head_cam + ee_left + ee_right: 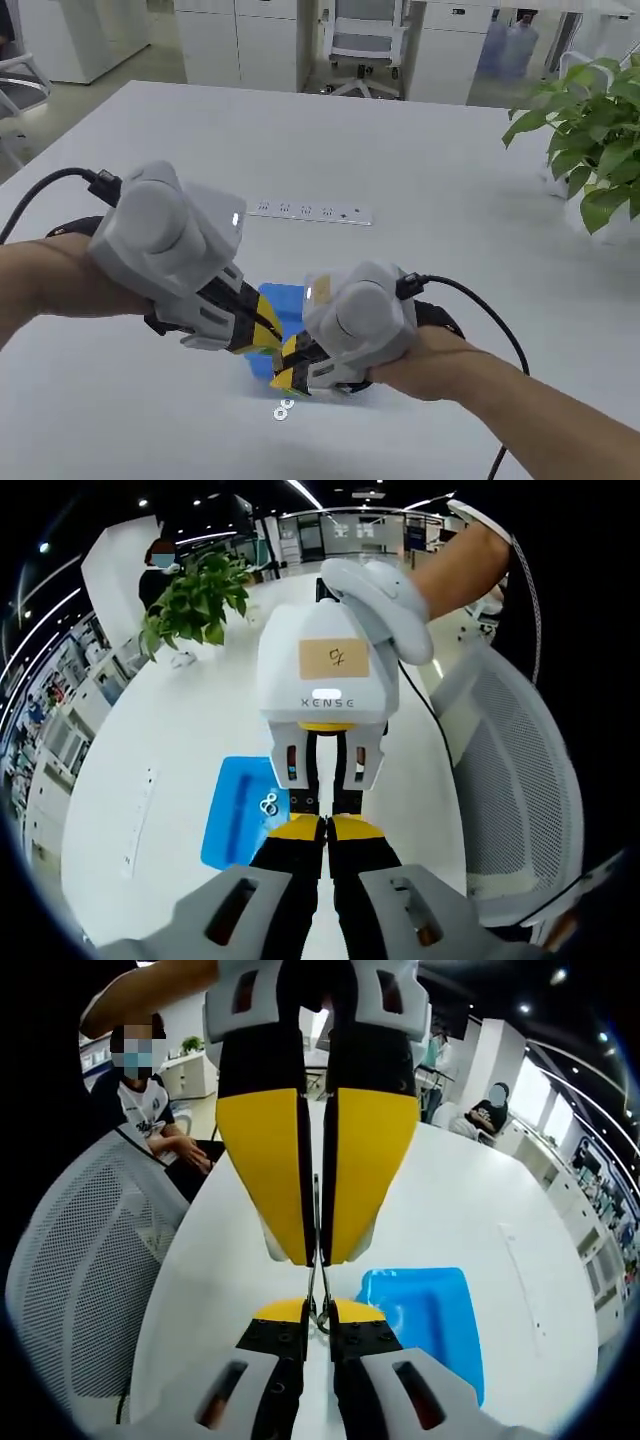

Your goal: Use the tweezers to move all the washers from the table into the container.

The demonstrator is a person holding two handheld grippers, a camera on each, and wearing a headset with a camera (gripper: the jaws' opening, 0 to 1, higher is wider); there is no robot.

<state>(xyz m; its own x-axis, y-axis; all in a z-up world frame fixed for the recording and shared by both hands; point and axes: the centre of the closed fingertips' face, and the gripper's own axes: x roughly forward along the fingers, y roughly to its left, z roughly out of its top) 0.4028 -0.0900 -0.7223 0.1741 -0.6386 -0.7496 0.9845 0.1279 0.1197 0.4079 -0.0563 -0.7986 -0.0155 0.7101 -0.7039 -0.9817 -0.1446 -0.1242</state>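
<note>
Pinches the tweezers (317, 1282) in left claw (326, 821) and right claw (318, 1312), leaves washers (283, 410) by the bench's (400, 160) near edge, none visibly in the container (430, 1320).

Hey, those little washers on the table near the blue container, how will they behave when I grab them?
The washers look like tiny flat metal rings, so probably stiff and very light. Lying on the smooth white table, they may skate away if nudged. Shiny as they look, they could slip from the thin tweezers.

Right tool (318, 1307) pinches tweezers (316, 1282) beside blue container (432, 1332).
</note>
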